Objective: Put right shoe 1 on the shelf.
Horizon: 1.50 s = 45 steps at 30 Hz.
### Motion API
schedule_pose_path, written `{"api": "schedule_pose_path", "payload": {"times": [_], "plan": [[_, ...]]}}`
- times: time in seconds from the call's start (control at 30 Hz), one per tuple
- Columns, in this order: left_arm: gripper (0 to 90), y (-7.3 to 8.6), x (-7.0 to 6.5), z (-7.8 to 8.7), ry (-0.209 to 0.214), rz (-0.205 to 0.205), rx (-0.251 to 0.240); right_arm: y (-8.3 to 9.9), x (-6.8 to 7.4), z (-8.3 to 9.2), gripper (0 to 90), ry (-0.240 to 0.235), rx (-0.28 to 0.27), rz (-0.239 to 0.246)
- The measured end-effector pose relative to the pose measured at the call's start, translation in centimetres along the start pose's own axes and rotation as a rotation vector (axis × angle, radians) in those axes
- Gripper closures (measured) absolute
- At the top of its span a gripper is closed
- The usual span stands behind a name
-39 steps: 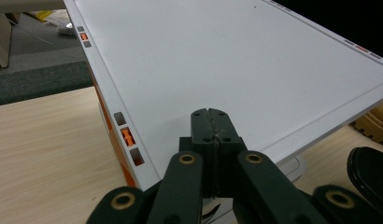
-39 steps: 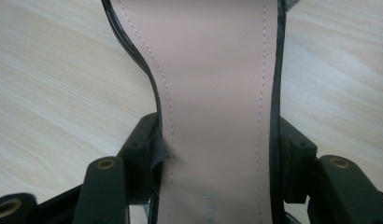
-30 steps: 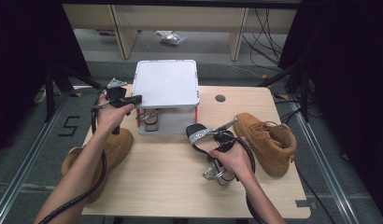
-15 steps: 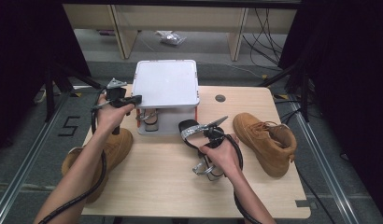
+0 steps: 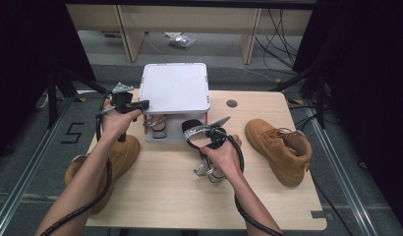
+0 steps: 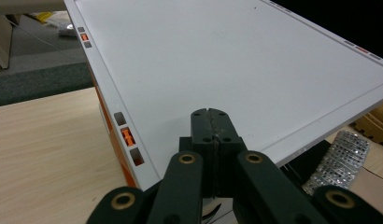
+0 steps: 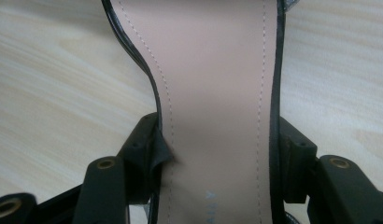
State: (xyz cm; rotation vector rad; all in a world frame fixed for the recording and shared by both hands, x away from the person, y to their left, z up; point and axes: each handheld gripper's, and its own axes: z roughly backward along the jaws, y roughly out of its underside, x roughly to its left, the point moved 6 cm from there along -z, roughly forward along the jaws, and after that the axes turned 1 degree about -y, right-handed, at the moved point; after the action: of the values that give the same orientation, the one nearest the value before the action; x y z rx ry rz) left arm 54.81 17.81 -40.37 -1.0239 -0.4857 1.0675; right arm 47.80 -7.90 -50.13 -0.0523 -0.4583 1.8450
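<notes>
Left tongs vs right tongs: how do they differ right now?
The left tongs are shut with nothing between them, resting on the edge of the white lid; the right tongs stand wide, clamped across the sandal at its insole. In the high view the left tongs sit by the box's left edge, the right tongs at mid table. Both have black jaws and are hand-held.

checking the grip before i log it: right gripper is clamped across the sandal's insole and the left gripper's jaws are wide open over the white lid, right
Not quite. The left gripper has its jaws shut, pads pressed together over the white lid, as the left gripper view shows. The rest holds: the right gripper is clamped across the sandal at its insole.
</notes>
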Motion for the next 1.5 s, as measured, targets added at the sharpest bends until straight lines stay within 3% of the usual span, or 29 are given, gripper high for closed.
{"api": "schedule_pose_path", "payload": {"times": [0.07, 0.23, 0.27, 0.3, 0.4, 0.43, 0.47, 0.53, 0.6, 0.63, 0.67, 0.73, 0.77, 0.8, 0.9, 0.93, 0.97, 1.0, 1.03, 1.1, 1.37, 1.4, 1.43, 1.47, 1.5], "plan": [[89.6, 0.0, 0.0, 0.0, 0.0, 0.001, -0.001, -0.5, 0.3, -0.2, 44.0, 0.004, -0.002, -0.019], [89.6, 0.0, 0.0, 0.0, 0.001, 0.0, -0.001, -1.3, 0.8, -0.6, 44.0, 0.015, 0.003, -0.012], [89.6, 0.0, 0.0, 0.0, 0.005, 0.001, -0.005, -1.4, 1.1, -0.6, 44.0, -0.007, 0.006, -0.026], [89.6, 0.0, 0.0, 0.0, 0.005, 0.001, -0.005, -1.6, 0.8, -0.9, 44.0, 0.0, -0.019, 0.017], [89.6, 0.0, 0.0, 0.0, 0.006, 0.0, -0.005, -1.9, 1.3, -1.1, 44.0, 0.014, 0.002, -0.015], [89.6, 0.0, 0.0, 0.0, 0.006, -0.001, -0.005, -2.2, 1.2, -1.3, 44.0, 0.006, -0.026, 0.014], [89.6, 0.0, 0.0, 0.0, 0.006, -0.001, -0.005, -2.2, 1.5, -1.2, 44.0, 0.019, 0.003, -0.03], [89.6, 0.0, 0.0, 0.0, 0.005, -0.001, -0.004, -2.4, 1.8, -1.2, 44.0, 0.01, -0.009, -0.023], [89.6, 0.0, 0.1, 0.0, 0.003, 0.001, 0.0, -2.9, 2.2, -1.5, 44.0, 0.006, -0.021, -0.049], [89.6, 0.0, 0.1, 0.0, 0.004, 0.0, 0.0, -3.2, 1.9, -1.7, 44.0, 0.006, -0.044, -0.004], [89.6, 0.0, 0.1, 0.0, 0.004, 0.0, 0.0, -3.1, 2.3, -1.7, 43.9, 0.001, -0.017, -0.053], [89.6, 0.0, 0.0, 0.0, 0.004, -0.001, -0.001, -3.5, 2.1, -2.1, 44.0, 0.002, -0.04, -0.018], [89.6, 0.0, 0.0, 0.0, 0.003, -0.001, -0.001, -3.5, 2.3, -2.1, 44.0, -0.006, -0.034, -0.042], [89.6, 0.0, 0.0, 0.0, 0.006, 0.001, -0.004, -3.7, 2.2, -2.4, 43.9, -0.006, -0.048, -0.043], [89.6, 0.0, 0.1, 0.0, 0.005, 0.0, -0.002, -3.7, 2.3, -2.7, 43.9, 0.009, -0.02, -0.065], [89.6, 0.0, 0.1, 0.0, 0.005, 0.0, -0.001, -3.6, 3.0, -2.5, 43.9, -0.027, 0.016, -0.122], [89.6, 0.0, 0.1, 0.0, 0.005, 0.001, -0.001, -3.8, 2.5, -2.9, 44.0, 0.005, -0.022, -0.063], [89.6, 0.0, 0.1, 0.0, 0.005, 0.001, -0.001, -3.9, 2.3, -3.1, 43.9, 0.003, -0.031, -0.034], [89.6, 0.0, 0.0, 0.0, 0.009, 0.001, -0.006, -3.8, 2.6, -3.2, 43.9, 0.0, -0.027, -0.073], [89.6, 0.0, 0.0, 0.0, 0.008, -0.002, -0.005, -3.8, 2.3, -3.5, 43.9, 0.025, -0.023, -0.059], [89.6, 0.0, 0.0, 0.0, 0.007, -0.002, -0.005, -4.0, 2.7, -4.0, 43.7, 0.055, -0.024, -0.089], [89.6, 0.0, 0.0, 0.0, 0.007, -0.002, -0.005, -4.1, 2.4, -4.2, 43.7, 0.072, -0.039, -0.05], [89.6, 0.0, 0.1, 0.0, 0.01, -0.002, -0.005, -4.0, 3.0, -4.2, 43.6, 0.045, -0.019, -0.121], [89.6, 0.0, 0.1, 0.0, 0.01, 0.0, -0.006, -4.1, 2.7, -4.3, 43.6, 0.063, -0.028, -0.064], [89.6, 0.0, 0.1, 0.0, 0.01, 0.0, -0.006, -4.0, 2.7, -4.4, 43.5, 0.068, -0.021, -0.067]]}}
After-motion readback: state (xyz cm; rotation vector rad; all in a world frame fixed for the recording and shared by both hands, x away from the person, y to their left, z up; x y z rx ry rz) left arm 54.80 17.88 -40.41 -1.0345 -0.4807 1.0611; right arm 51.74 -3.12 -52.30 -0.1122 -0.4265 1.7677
